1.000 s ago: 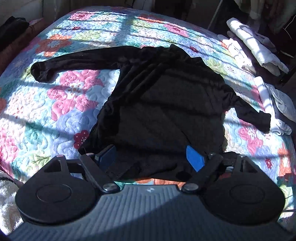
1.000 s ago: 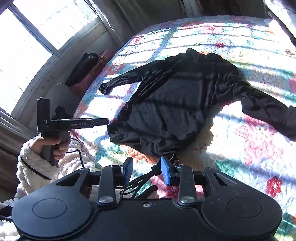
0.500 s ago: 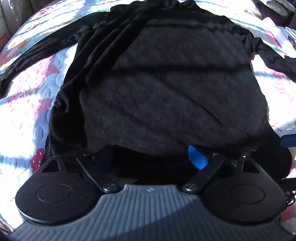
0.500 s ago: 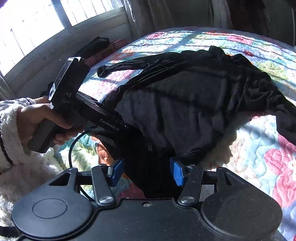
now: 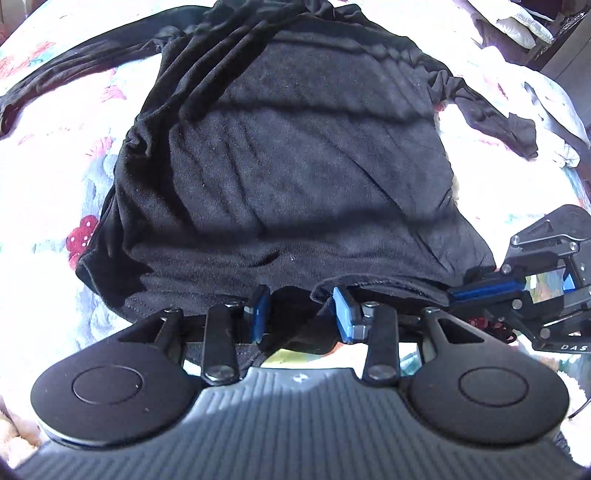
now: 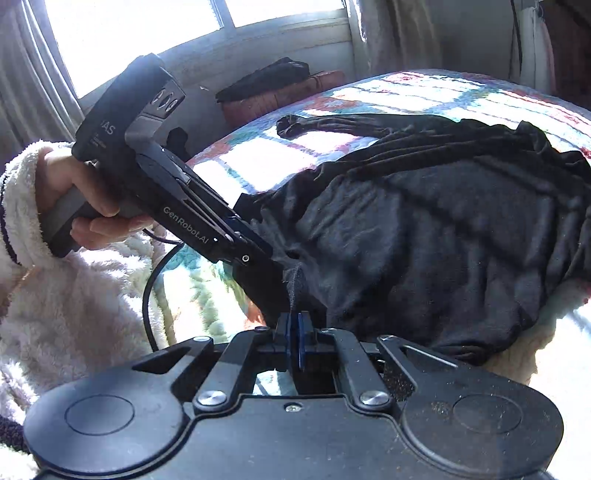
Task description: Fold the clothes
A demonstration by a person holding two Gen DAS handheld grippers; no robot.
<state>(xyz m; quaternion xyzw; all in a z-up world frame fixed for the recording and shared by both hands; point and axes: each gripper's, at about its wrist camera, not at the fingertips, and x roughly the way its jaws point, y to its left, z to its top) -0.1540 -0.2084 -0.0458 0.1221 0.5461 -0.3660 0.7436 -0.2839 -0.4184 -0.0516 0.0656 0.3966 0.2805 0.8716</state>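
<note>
Hard sunlight pours through the window [image 6: 155,33] at upper left of the right wrist view, blowing it out white; the quilt [image 5: 44,229] glares, its pattern washed out, while the black shirt [image 5: 295,166] stays dim under banded shadows; fisheye curvature bends both frames' edges

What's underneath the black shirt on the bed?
The black shirt lies spread on a flowered quilt, which shows all around it and in a sliver below the lifted hem. Whatever sits under the shirt's middle is covered and cannot be seen.
</note>
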